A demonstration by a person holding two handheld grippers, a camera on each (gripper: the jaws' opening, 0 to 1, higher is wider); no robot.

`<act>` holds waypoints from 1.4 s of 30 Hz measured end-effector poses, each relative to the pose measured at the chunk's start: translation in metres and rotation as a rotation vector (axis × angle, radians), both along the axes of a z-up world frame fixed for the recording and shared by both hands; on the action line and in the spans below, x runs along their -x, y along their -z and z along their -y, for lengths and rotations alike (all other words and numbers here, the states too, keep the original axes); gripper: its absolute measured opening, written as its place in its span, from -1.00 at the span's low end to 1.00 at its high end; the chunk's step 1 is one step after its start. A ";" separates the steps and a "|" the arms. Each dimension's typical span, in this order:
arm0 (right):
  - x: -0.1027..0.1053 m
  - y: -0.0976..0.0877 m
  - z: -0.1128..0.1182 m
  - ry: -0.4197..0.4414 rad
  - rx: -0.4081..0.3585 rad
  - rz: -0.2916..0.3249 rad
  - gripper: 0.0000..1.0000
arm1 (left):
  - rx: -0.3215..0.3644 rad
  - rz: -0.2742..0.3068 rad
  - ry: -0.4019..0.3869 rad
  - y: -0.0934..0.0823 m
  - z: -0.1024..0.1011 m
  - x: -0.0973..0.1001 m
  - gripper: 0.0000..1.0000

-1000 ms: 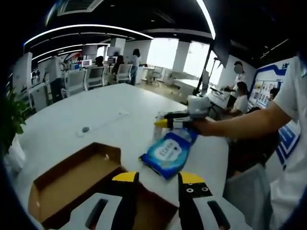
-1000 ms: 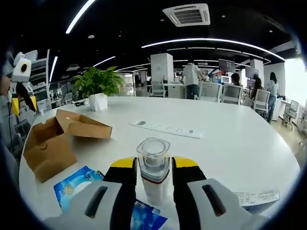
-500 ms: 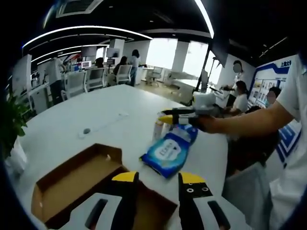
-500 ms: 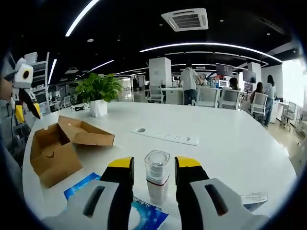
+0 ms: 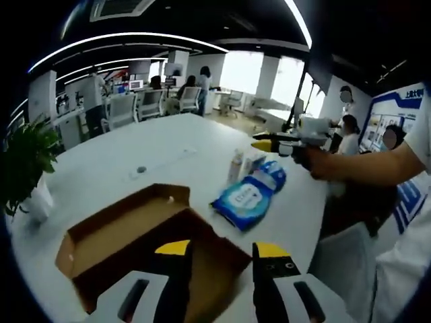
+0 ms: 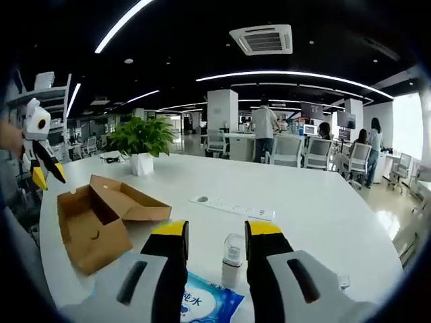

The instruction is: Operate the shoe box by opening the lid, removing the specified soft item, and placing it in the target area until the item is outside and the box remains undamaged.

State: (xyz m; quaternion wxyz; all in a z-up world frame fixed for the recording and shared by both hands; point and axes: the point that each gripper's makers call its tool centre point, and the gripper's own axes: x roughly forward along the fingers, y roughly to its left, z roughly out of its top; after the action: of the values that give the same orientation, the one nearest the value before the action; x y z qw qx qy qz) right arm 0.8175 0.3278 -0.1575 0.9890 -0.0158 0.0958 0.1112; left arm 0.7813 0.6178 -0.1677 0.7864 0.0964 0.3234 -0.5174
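The open brown cardboard shoe box (image 5: 135, 235) lies on the white table right under my left gripper (image 5: 222, 252), which is open and holds nothing. Past the box lies a blue pack of wet wipes (image 5: 249, 195), with a small clear-capped bottle (image 5: 236, 165) standing behind it. My right gripper (image 5: 279, 145) hovers above them in a person's hand. In the right gripper view, my right gripper (image 6: 217, 232) is open, and the bottle (image 6: 233, 259) stands free on the table beyond its jaws. The wipes pack (image 6: 202, 303) is below, the box (image 6: 101, 215) to the left, and the left gripper (image 6: 40, 151) at the far left.
A white power strip (image 6: 232, 207) lies mid-table and a potted plant (image 6: 140, 138) stands behind the box. The table edge (image 5: 316, 229) runs near the person's arm (image 5: 363, 165). Office chairs, desks and people are in the background.
My right gripper has let go of the bottle and drawn up and back from it; the bottle now stands on the table. The left gripper has pulled back slightly over the box.
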 end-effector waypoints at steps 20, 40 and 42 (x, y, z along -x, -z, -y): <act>0.012 -0.047 -0.087 -0.042 0.006 0.059 -0.46 | -0.167 0.011 -0.275 0.022 -0.144 -0.031 -0.28; -0.016 -0.048 -0.144 -0.099 -0.024 0.053 -0.53 | -0.287 -0.029 -0.589 0.087 -0.202 -0.069 -0.43; -0.019 -0.046 -0.146 -0.105 -0.031 0.046 -0.54 | -0.285 -0.047 -0.592 0.095 -0.200 -0.066 -0.44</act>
State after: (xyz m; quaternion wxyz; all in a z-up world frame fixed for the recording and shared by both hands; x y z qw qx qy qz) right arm 0.8369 0.4736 -0.1114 0.9839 -0.0080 0.0706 0.1638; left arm 0.8475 0.8179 -0.2631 0.8737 0.0954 0.4245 -0.2178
